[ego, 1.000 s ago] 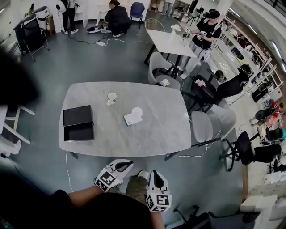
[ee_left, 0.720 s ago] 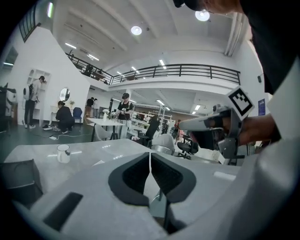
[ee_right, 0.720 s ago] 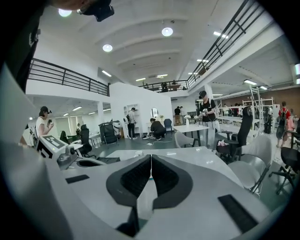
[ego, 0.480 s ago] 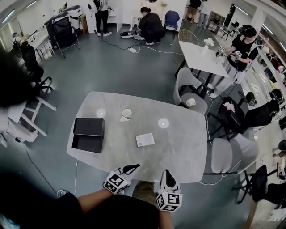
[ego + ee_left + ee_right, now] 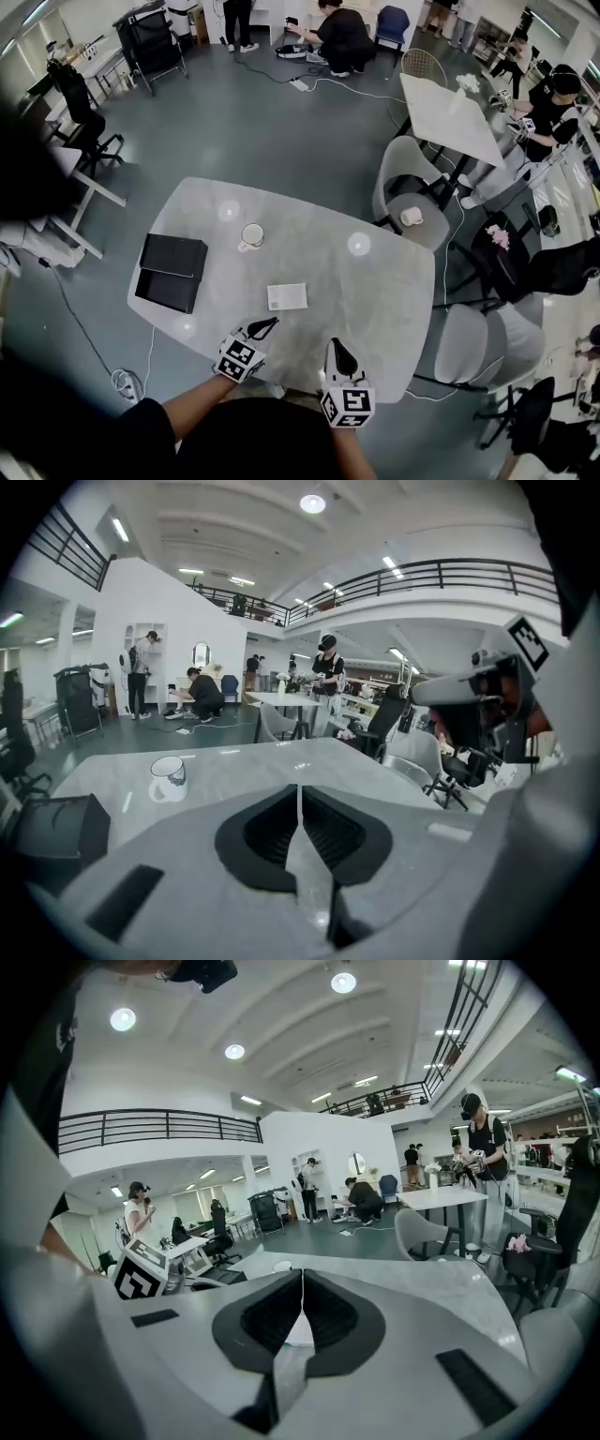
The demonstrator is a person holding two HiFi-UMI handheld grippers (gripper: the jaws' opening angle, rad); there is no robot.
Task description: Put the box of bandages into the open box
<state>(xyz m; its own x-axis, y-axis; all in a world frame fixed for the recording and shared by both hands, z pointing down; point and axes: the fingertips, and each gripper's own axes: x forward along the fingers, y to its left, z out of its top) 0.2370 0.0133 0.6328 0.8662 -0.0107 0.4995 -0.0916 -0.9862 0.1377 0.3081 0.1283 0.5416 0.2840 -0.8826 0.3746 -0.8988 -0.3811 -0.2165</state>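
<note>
Head view: left gripper (image 5: pixel 266 324) and right gripper (image 5: pixel 335 346) over near edge of table (image 5: pixel 384 291), jaws of both pressed together, nothing held. Box of bandages (image 5: pixel 287 296) lies flat just beyond left gripper. Black open box (image 5: pixel 172 272) well apart at table's left end, white mug (image 5: pixel 251 234) farther back

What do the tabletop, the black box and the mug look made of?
Tabletop: stone or stone-look laminate, polished; mottled grey surface with lamp reflections.
Black box: probably matte rigid cardboard; dull and free of glare.
Mug: likely glazed ceramic; white and smooth, with a dark print.
</note>
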